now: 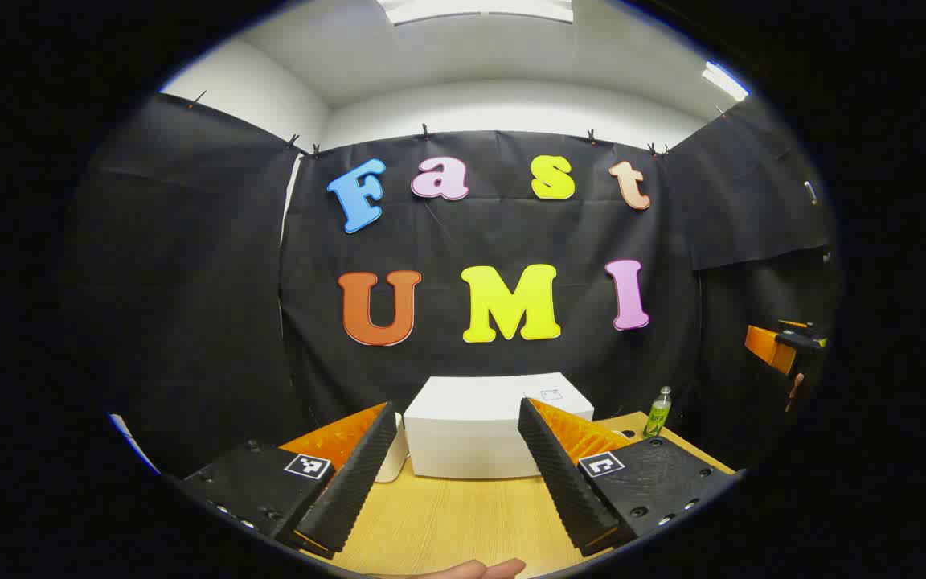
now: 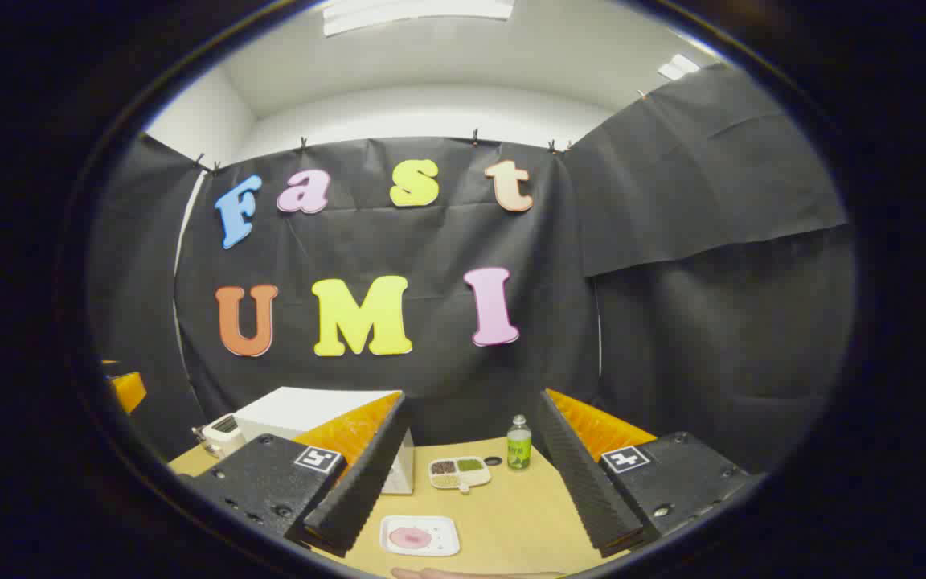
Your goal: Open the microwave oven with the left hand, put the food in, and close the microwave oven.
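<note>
Jaws spread wide on both sides, nothing pinched: the left gripper [image 1: 451, 482] hung above the wooden surface [image 1: 447, 523], squared up to the white microwave [image 1: 479, 438], door apparently closed. The right gripper [image 2: 471, 490] hovered over the plate of food [image 2: 420, 536] near the front edge. Risk, I'd say: the handle couldn't be made out, so a grab could slip. The snack tray [image 2: 459, 473] and green bottle [image 2: 519, 446] stood near the plate's route.
</note>
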Tool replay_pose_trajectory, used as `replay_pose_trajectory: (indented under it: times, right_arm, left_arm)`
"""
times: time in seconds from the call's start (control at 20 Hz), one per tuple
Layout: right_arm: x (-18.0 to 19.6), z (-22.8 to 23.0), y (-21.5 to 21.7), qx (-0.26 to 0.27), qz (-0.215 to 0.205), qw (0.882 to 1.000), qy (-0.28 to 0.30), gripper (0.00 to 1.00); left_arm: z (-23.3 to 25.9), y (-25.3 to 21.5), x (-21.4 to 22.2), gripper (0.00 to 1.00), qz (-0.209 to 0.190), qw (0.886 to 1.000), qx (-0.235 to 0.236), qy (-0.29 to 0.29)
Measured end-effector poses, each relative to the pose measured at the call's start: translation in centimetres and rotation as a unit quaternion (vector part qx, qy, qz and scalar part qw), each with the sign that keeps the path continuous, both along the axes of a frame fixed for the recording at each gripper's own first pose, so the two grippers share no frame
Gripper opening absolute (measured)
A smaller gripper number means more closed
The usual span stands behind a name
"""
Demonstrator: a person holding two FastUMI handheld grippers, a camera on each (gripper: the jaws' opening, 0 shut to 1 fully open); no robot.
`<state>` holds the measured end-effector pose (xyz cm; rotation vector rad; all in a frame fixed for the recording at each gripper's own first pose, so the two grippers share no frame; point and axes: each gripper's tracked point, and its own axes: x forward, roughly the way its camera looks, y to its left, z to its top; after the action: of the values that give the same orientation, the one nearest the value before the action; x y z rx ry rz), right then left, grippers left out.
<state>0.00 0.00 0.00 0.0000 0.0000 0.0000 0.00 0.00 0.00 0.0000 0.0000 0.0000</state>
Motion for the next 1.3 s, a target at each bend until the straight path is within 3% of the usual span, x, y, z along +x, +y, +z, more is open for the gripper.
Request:
replay_pose_trajectory:
  times: [0.05,0.3,0.35,0.4,0.75,0.8,0.95,1.0,1.15,1.2,1.3]
  right_arm:
    - [-0.1,0.1,-0.4,-0.001,-0.005,1.000,-0.003,0.95]
    - [-0.5,0.4,-0.6,0.004,-0.002,1.000,0.004,0.96]
    - [-0.4,0.4,-0.8,0.005,-0.001,1.000,0.006,1.00]
    - [-0.4,0.6,-1.0,0.006,0.000,1.000,0.008,0.95]
    - [0.0,0.9,-3.2,-0.004,-0.010,1.000,-0.003,0.95]
    - [0.2,0.6,-3.1,-0.006,-0.004,1.000,0.000,1.00]
    - [1.1,-0.5,-3.8,0.000,0.001,1.000,0.012,1.00]
    - [1.4,-0.7,-3.6,0.001,0.008,1.000,0.015,0.95]
    - [2.1,-1.1,-3.7,-0.003,0.032,0.999,0.016,0.95]
    - [2.4,-1.2,-4.2,-0.006,0.029,0.999,0.015,1.00]
    - [2.5,-1.3,-4.7,-0.010,0.026,1.000,0.014,0.95]
  left_arm:
    - [0.2,0.2,0.0,0.96,0.002,1.000,-0.002,-0.001]
    - [0.5,0.0,0.2,0.96,-0.008,1.000,-0.008,0.004]
    - [0.8,-0.3,0.2,0.96,-0.012,1.000,-0.011,0.003]
    - [1.1,-0.4,0.0,0.96,-0.014,1.000,-0.013,0.000]
    - [2.9,-1.3,1.4,0.96,-0.026,0.999,-0.015,-0.025]
    - [2.6,-1.7,1.9,0.96,-0.029,0.999,-0.019,-0.023]
    - [1.7,-2.9,3.5,0.96,-0.039,0.999,-0.034,-0.015]
    - [1.2,-3.3,4.1,0.95,-0.042,0.998,-0.038,-0.013]
    - [-0.8,-5.1,6.8,0.95,-0.052,0.997,-0.056,-0.009]
    - [-2.0,-5.6,7.7,0.95,-0.056,0.997,-0.055,-0.003]
    - [-4.2,-6.7,9.8,0.94,-0.062,0.997,-0.050,0.009]
